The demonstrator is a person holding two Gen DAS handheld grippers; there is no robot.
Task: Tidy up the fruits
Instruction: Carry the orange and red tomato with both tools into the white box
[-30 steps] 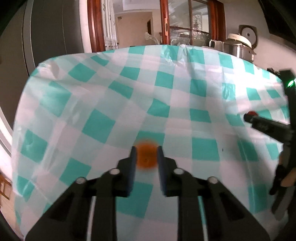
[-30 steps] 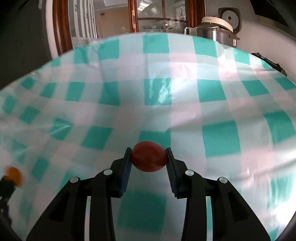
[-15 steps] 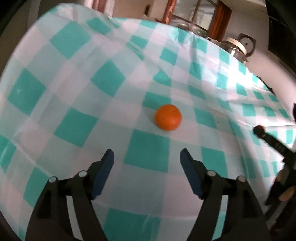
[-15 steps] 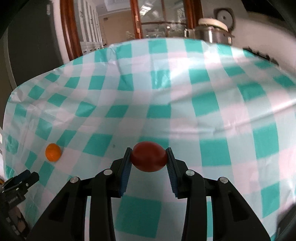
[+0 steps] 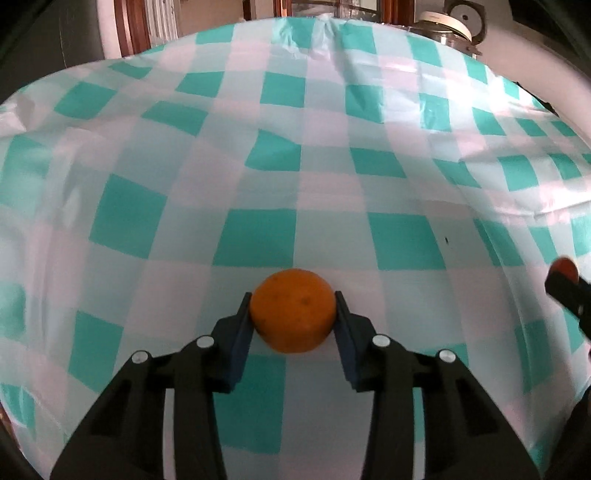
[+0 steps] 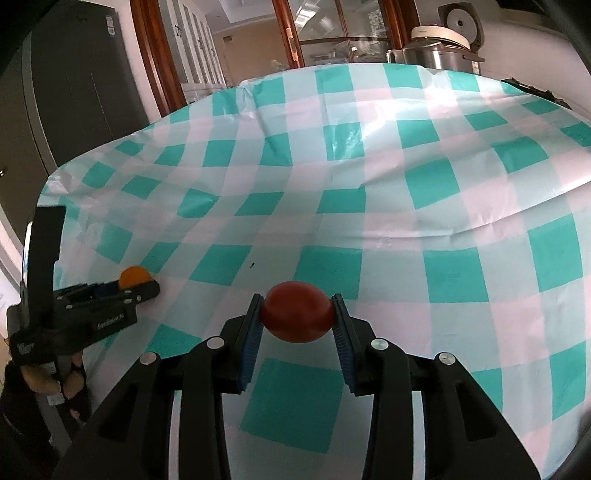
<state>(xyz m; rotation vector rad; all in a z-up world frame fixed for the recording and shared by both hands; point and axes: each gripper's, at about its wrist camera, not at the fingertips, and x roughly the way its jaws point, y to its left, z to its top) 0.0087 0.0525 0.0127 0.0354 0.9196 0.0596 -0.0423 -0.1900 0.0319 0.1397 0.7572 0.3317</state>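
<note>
My left gripper is shut on an orange, low over the teal-and-white checked tablecloth. My right gripper is shut on a dark red tomato, held just above the cloth. In the right wrist view the left gripper shows at the far left with the orange between its fingers. In the left wrist view the right gripper's tip and the tomato show at the right edge.
A rice cooker stands behind the table's far edge, with glass-door wooden cabinets behind it. A dark fridge stands to the left. The cloth is wrinkled with a raised fold at the right.
My left gripper was shut on the orange, opened and left it on the cloth, and now is shut on it again. The right gripper has held the tomato throughout.
</note>
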